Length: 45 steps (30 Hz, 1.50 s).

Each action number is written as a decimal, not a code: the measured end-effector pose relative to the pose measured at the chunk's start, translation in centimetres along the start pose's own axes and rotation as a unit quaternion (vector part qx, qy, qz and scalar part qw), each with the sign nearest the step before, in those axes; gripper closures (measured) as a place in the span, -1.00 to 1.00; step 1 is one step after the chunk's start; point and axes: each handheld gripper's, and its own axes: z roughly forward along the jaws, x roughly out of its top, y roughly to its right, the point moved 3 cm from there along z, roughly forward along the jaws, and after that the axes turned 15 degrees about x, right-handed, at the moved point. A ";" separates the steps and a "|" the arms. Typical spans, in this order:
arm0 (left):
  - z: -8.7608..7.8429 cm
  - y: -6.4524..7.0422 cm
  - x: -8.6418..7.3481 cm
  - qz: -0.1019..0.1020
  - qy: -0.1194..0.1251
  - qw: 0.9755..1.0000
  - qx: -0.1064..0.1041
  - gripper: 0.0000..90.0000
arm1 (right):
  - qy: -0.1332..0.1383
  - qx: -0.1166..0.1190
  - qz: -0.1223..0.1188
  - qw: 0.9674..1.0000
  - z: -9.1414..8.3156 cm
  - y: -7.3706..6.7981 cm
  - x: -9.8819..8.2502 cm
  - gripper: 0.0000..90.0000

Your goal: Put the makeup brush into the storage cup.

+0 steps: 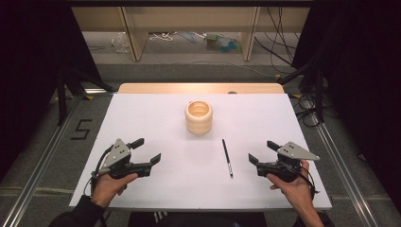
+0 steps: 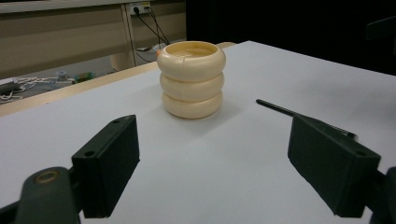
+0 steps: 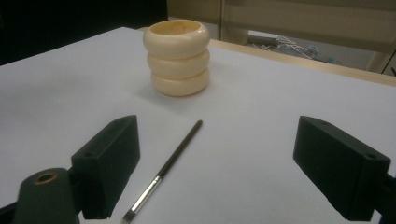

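Nearest to the person, at the bottom of the high view, two hands held the grippers low over the white table [image 1: 142, 194]. The left gripper [image 1: 147, 152] was at about eight o'clock from the middle of the table, and the right gripper [image 1: 263, 152] was at about four o'clock. The jaws of each one stood wide apart, with only bare table between them, so nothing was held. A little farther, a thin dark brush [image 1: 227, 158] lay flat on the table, at about nine o'clock from the right gripper and near to it, with its metal end toward the person. In the right gripper view the brush [image 3: 173, 158] passed just inside the left jaw, and it did not touch any jaw. In the left gripper view the brush [image 2: 280, 110] was partly hidden behind the right jaw. Farther still, at twelve o'clock from the brush and apart from it, a cream holder [image 1: 198, 117] made like three stacked rings stood upright, and its mouth was open; I could not tell if something was inside. To my judgement, the work was to put the brush into the holder, and it was at its very start: the brush was not yet grasped, and to lift it, carry it and drop it in were all left to do.
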 end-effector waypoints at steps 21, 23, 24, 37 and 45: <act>0.2 0.2 -0.1 0.001 -0.004 1.000 -0.001 -0.63 | -0.082 0.036 0.014 0.996 2.3 -0.2 2.5 -0.59; 0.1 0.2 -0.1 0.001 -0.004 1.000 -0.001 -0.63 | -0.095 0.062 0.015 0.993 3.0 -0.2 2.8 -0.51; 0.1 0.2 -0.1 0.001 -0.004 1.000 0.000 -0.63 | -0.111 0.062 0.015 0.992 3.2 -0.1 3.0 -0.51; 0.2 0.2 -0.2 -0.001 -0.007 1.000 -0.001 -0.64 | -0.241 0.060 0.009 0.969 7.5 -0.1 3.2 -0.47; 0.2 0.2 -0.2 -0.002 -0.007 1.000 -0.002 -0.64 | -0.310 0.068 0.001 0.948 9.9 -0.3 3.0 -0.41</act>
